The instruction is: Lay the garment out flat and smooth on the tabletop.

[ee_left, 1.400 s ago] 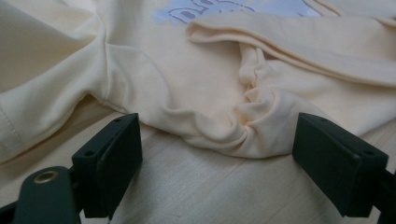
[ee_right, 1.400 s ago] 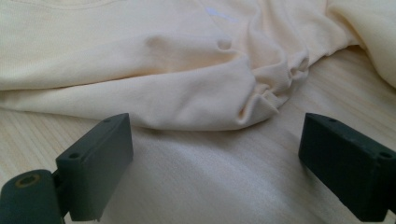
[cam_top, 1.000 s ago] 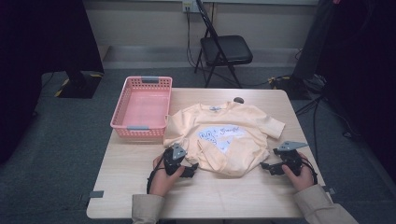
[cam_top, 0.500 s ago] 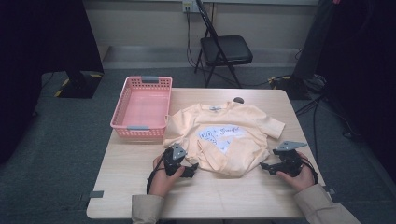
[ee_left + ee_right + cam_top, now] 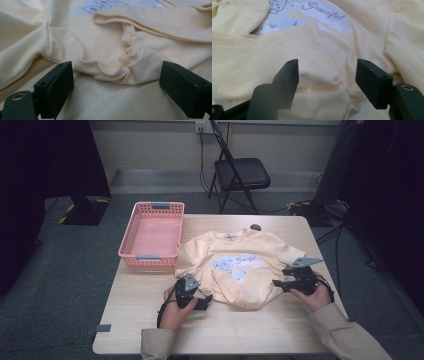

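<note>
Narrowing over the yellow T-shirt (image 5: 240, 265) hem, right hand-held gripper (image 5: 327, 75) half-open, nothing pinched yet (left hand-held gripper (image 5: 115, 82) wide, empty).

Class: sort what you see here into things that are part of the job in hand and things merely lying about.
In the job: yellow T-shirt, left gripper, right gripper, table.
Lying about: pink basket, folding chair, small dark object by the collar.

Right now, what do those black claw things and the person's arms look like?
Each hand holds a black tool: the left gripper and the right gripper. Each has two chunky, blocky black jaws with small holes and a grey three-cornered plate on top. A black cable loops from the left one. The person wears beige sleeves.
</note>
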Demonstrator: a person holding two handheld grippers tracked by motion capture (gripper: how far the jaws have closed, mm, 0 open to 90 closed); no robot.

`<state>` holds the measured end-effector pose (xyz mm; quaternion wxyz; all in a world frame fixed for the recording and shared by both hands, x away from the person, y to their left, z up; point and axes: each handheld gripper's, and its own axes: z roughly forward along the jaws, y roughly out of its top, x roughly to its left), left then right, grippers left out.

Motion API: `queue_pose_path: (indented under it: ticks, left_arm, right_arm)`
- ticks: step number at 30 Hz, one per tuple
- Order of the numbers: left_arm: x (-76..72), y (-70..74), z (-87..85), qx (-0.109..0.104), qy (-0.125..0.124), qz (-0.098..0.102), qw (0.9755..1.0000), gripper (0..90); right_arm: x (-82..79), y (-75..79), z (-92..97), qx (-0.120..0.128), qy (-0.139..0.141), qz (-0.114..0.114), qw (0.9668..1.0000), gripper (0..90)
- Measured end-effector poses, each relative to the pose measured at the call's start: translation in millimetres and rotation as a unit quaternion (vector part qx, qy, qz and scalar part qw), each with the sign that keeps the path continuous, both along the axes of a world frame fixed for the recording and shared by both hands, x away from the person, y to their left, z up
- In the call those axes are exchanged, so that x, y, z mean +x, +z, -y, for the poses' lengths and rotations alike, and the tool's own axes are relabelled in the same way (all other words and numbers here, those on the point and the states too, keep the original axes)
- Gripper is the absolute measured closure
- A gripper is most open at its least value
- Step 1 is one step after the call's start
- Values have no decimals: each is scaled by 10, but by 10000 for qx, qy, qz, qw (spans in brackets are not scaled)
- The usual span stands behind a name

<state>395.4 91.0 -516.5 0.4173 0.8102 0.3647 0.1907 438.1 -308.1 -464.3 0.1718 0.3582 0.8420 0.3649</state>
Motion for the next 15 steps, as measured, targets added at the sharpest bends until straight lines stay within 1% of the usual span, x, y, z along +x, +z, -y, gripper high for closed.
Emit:
queue_pose_path:
  ticks: [5,7,9,12,15]
  left_arm:
    - [0,0,0,-2,0,3,10000,116]
    - [0,0,0,0,0,3,10000,117]
    - [0,0,0,0,0,3,10000,116]
    - [0,0,0,0,-1,3,10000,116]
    - [-1,-1,2,-8,-5,2,10000,117]
  right_arm:
    - [165,10,-216,-66,209,-49,9997,497]
    - [228,0,-299,-73,234,-41,9997,525]
    - [296,-22,-373,-2,268,-118,9996,550]
    - [383,-43,-483,56,304,-157,9994,583]
    - [455,-54,-596,-15,362,-170,9992,627]
